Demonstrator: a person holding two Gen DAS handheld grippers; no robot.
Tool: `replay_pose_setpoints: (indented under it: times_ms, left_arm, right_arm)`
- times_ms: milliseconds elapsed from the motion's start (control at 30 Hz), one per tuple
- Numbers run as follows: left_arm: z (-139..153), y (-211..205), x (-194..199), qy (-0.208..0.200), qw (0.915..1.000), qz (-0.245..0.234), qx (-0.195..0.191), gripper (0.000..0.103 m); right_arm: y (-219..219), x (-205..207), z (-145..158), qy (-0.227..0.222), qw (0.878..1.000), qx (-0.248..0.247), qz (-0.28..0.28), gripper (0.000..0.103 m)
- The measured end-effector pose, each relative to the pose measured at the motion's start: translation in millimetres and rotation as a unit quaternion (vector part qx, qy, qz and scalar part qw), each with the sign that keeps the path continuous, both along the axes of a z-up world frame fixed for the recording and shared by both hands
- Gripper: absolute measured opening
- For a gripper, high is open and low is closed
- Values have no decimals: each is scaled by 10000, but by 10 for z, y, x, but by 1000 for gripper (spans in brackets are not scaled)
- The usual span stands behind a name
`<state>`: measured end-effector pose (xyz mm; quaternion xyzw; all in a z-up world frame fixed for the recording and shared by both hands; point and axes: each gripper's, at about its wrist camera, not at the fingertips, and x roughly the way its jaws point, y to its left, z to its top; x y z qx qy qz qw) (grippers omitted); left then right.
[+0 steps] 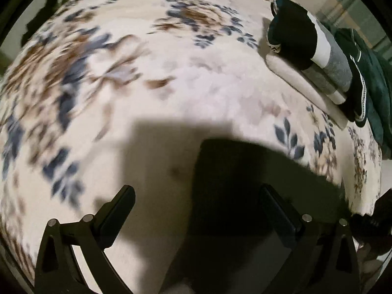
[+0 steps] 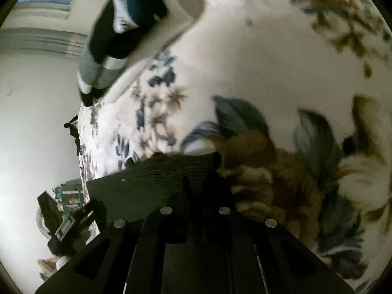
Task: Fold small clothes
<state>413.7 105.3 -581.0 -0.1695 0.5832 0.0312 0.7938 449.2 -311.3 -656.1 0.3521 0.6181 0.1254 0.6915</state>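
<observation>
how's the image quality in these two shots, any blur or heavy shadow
Left wrist view: floral blanket smeared at left, a hard dark shadow before the open left claw. Right wrist view: blanket flowers blurred, fisheye-bent; right claw and dark cloth underexposed.

One cream bedspread with blue and brown flowers [image 1: 196, 78] covers the bed. On it sits one stack of folded clothes [image 1: 316, 56], its layers too blurred to count. One dark ribbed cloth [image 2: 147, 183] and two black grippers, left [image 1: 196, 196] and right [image 2: 185, 183].
</observation>
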Motion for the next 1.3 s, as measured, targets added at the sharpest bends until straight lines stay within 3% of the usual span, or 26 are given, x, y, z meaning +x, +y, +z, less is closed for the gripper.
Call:
replay_pose_setpoints:
  times_ms: [67, 133, 167, 200, 233, 267, 300, 400, 467, 533, 567, 600, 633, 667, 700, 800, 933, 1033, 1200, 1267, 1300]
  left_arm:
    - [-66, 25, 142, 40, 9994, -49, -328, 101]
    - [-95, 46, 201, -20, 9979, -58, -648, 85]
    - [-114, 54, 217, -73, 9961, -100, -879, 57]
    - [-133, 53, 228, -88, 9944, -119, -1046, 41]
    - [-143, 54, 233, -111, 9937, -121, -1106, 35]
    - [-135, 61, 231, -187, 9926, -122, -1197, 21]
    - [-126, 79, 235, -232, 9913, -95, -1290, 20]
    - [-191, 191, 255, -217, 9869, 65, -1600, 19]
    - [-272, 229, 295, -134, 9850, 120, -1718, 19]
    - [-263, 242, 320, -26, 9821, 100, -1880, 24]
    - [-219, 268, 297, -26, 9804, 49, -1969, 32]
    - [-166, 297, 261, -21, 9794, 8, -2018, 46]
    - [-110, 332, 201, -7, 9785, -43, -2063, 54]
    - [-61, 371, 118, -38, 9769, -101, -2134, 66]
    - [-21, 404, 19, -98, 9757, -163, -2184, 67]
    - [-82, 409, -298, 25, 9732, -400, -2264, 68]
    - [-371, 346, -591, 286, 9654, -460, -2550, 67]
    - [-407, 268, -572, 109, 9598, -399, -2777, 68]
    - [-412, -19, -364, 20, 9536, -843, -2890, 69]
    - [-381, -103, -324, -77, 9533, -1000, -2848, 68]
    - [-365, -115, -317, -103, 9532, -1042, -2835, 54]
  right_arm:
    - [-20, 20, -56, 213, 9994, 250, -136, 17]
    - [-102, -26, -99, 311, 9968, 661, -319, 30]
    - [-107, -37, -117, 335, 9957, 782, -377, 33]
    - [-117, -48, -141, 355, 9945, 879, -436, 34]
    - [-107, -47, -156, 282, 9940, 927, -513, 33]
    - [-104, -55, -139, 193, 9940, 912, -579, 29]
    - [-92, -45, -126, 124, 9940, 884, -628, 7]
    - [-127, 0, -151, 141, 9955, 494, -794, 6]
    - [-84, 36, -208, 234, 9971, 354, -626, 6]
    - [-90, 81, -224, 436, 9965, 545, -465, 10]
    - [-129, 80, -241, 595, 9947, 711, -453, 16]
    - [-190, 61, -258, 810, 9916, 916, -415, 32]
    - [-269, 9, -249, 896, 9884, 1183, -315, 49]
    - [-322, -46, -234, 897, 9876, 1269, -216, 57]
    - [-352, -103, -236, 919, 9874, 1288, -77, 66]
    - [-297, -361, -462, 1372, 9788, 1435, 495, 66]
    - [-96, -468, -593, 1345, 9710, 1859, 680, 67]
    - [213, -412, -655, 1260, 9620, 2266, 858, 68]
    - [630, -301, -641, 1131, 9587, 2306, 1219, 68]
    - [700, -313, -619, 1075, 9616, 2201, 1239, 59]
    - [723, -324, -601, 1061, 9654, 2044, 1224, 43]
